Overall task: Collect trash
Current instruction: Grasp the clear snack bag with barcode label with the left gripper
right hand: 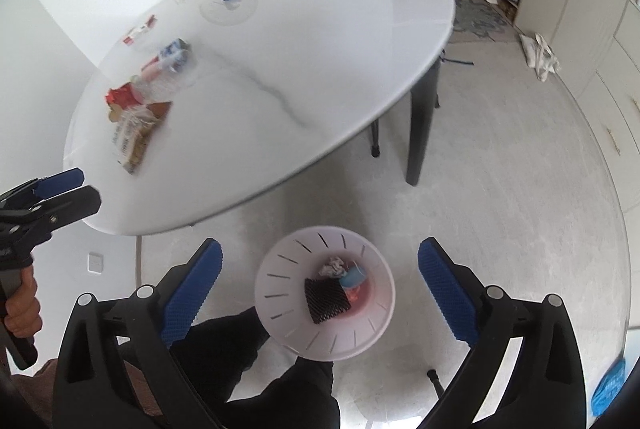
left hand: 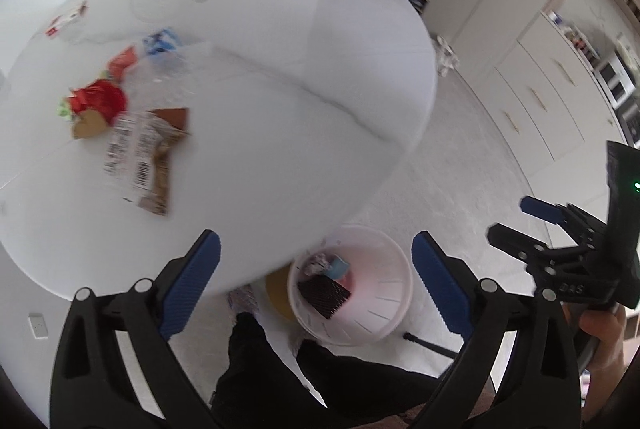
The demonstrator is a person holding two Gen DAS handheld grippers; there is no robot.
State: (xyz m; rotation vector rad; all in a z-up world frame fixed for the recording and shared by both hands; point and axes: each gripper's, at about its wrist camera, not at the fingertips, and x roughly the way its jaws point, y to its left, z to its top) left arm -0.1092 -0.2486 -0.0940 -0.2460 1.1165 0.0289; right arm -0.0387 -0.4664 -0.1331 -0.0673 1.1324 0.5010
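I see one round white table [right hand: 320,41], marble-veined, with the remaining trash bunched at its left side. One pale pink bin [right hand: 325,291] sits on the floor by the table edge, between both grippers. Left gripper [left hand: 316,283] and right gripper [right hand: 320,289] both have fingers wide apart, nothing between the pads. In the bin: black mesh sleeve [right hand: 326,299], crumpled paper [right hand: 332,266], something blue. On the table: one barcode wrapper [left hand: 140,153], one red wrapper [left hand: 100,101], one blue pack [left hand: 162,43], blurred.

Wrappers [right hand: 136,117] on table [right hand: 320,69]; bin [right hand: 325,293] on floor beside it.
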